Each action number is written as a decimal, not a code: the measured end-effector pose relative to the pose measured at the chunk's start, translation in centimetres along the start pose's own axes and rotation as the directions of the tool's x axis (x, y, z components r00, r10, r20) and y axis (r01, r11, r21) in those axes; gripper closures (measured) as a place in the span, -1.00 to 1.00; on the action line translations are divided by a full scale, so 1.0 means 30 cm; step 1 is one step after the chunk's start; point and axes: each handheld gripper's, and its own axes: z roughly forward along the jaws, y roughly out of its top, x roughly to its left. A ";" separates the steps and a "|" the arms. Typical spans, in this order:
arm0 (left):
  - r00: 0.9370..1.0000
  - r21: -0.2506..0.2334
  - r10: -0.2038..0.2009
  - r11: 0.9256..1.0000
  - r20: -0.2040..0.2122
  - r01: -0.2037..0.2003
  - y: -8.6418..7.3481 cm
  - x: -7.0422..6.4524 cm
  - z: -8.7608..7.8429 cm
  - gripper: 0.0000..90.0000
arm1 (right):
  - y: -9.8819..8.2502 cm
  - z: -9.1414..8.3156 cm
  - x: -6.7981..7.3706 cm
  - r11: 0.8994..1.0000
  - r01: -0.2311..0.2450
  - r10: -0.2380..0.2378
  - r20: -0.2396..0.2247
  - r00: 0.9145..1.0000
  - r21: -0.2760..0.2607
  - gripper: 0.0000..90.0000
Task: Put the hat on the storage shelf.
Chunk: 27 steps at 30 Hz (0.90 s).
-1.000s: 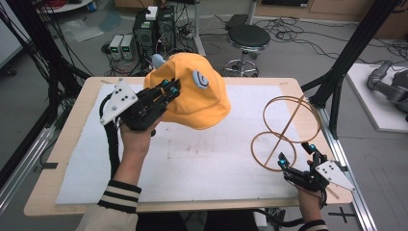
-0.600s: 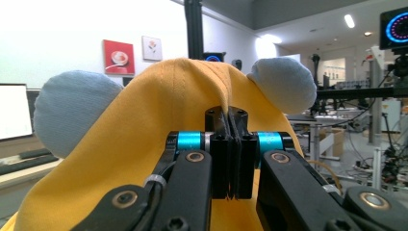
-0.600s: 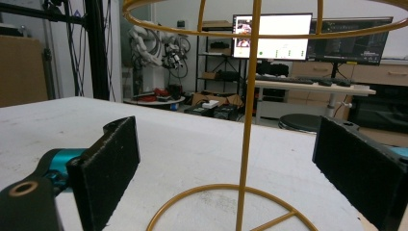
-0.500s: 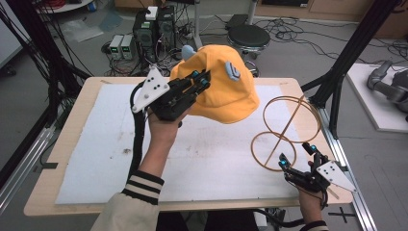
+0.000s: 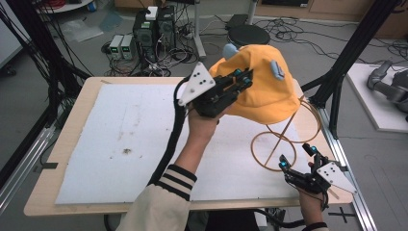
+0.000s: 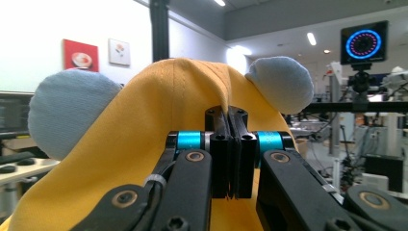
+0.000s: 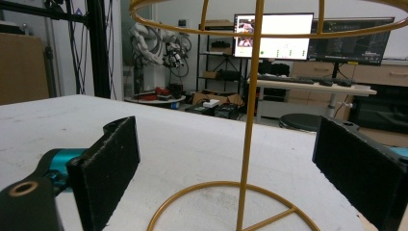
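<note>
hat: yellow cap (image 5: 262,89) with two little grey-blue ears, up in the air over the far right part of the table (image 5: 86,120), touching nothing below it

left gripper: the left gripper (image 5: 235,82) has its fingers (image 6: 230,154) squeezed together on a fold of the cap's fabric; the left gripper view shows the cloth pinched right between them

right gripper: the right gripper (image 5: 297,161) sits low at the near right corner, fingers (image 7: 113,159) wide apart with nothing in them, pointing at the stand's pole

stand: thin gold wire hat stand (image 5: 281,139) on the white mat, round base ring, upright pole, hoop on top, just under and a bit toward the person from the cap

what changed: a second ago the cap hung over the middle of the far edge, now it's been carried to the right and sits almost above the stand's top hoop. Right gripper hasn't budged

what that means: looks to me like the cap is getting hung on the stand, and the carry is mostly done

next: my guess is the cap has to come a little nearer and down so the crown drops over the hoop. That wire stand looks tippy, so the open right gripper may be waiting to steady the pole
</note>
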 end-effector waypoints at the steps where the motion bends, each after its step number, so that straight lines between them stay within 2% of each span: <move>1: 1.000 0.000 0.000 1.000 0.000 0.000 0.000 0.000 0.000 0.96 | 0.000 0.000 0.000 1.000 0.000 0.000 0.000 1.000 0.000 -0.80; 2: 1.000 -0.005 -0.011 1.000 0.016 0.011 -0.014 -0.021 0.034 0.96 | 0.001 -0.004 0.001 1.000 -0.005 0.005 0.001 1.000 0.004 -0.80; 6: 0.999 -0.007 -0.017 1.000 0.031 0.018 -0.037 -0.044 0.077 0.96 | -0.001 -0.009 -0.003 1.000 -0.006 0.006 0.001 1.000 0.004 -0.80; 10: 0.998 0.008 -0.038 0.999 0.050 0.038 -0.090 -0.077 0.135 0.96 | -0.002 -0.014 -0.004 1.000 -0.011 0.011 0.001 1.000 0.005 -0.80; 11: 0.998 0.008 -0.038 0.999 0.050 0.038 -0.090 -0.077 0.135 0.96 | -0.002 -0.014 -0.004 1.000 -0.011 0.011 0.001 1.000 0.005 -0.80; 12: 0.998 0.017 -0.038 0.999 0.059 0.037 -0.110 -0.097 0.156 0.96 | -0.003 -0.016 -0.007 1.000 -0.006 0.006 0.001 1.000 0.001 -0.80; 14: 0.997 0.022 -0.034 0.999 0.063 0.033 -0.117 -0.103 0.163 0.96 | -0.003 -0.017 -0.008 1.000 -0.006 0.006 -0.001 1.000 0.000 -0.80; 16: 0.997 0.037 -0.024 0.999 0.074 0.021 -0.141 -0.128 0.188 0.96 | -0.003 -0.021 -0.008 1.000 -0.012 0.012 0.000 1.000 0.004 -0.80; 27: 0.996 0.072 -0.024 0.997 0.089 0.018 -0.196 -0.155 0.222 0.96 | -0.002 -0.023 -0.010 1.000 -0.006 0.006 -0.003 1.000 -0.003 -0.80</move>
